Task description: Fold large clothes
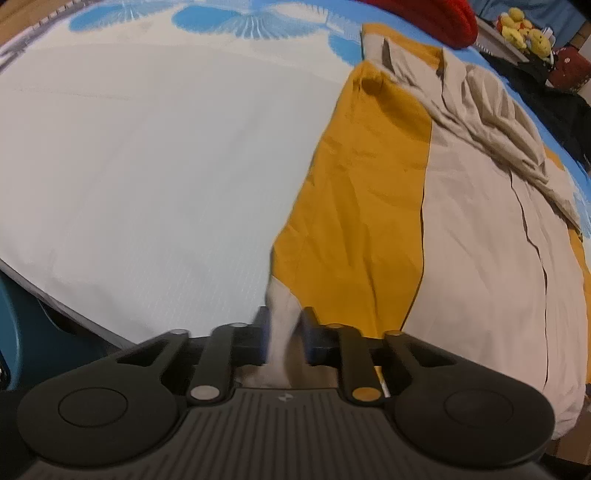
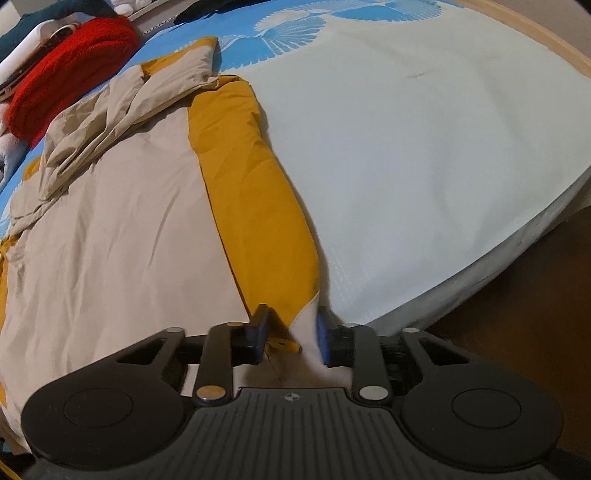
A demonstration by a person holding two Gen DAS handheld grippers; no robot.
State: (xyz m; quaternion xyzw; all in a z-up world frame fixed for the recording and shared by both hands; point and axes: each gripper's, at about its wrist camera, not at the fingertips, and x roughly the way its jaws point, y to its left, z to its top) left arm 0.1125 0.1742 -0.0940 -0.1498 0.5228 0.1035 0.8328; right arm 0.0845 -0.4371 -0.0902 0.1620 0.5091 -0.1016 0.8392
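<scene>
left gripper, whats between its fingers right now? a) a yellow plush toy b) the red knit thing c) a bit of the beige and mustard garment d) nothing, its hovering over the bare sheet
c: in the left wrist view the left gripper has a strip of the beige and mustard garment running up between its fingers, while the red knit item lies far off at the top of the bed.
</scene>
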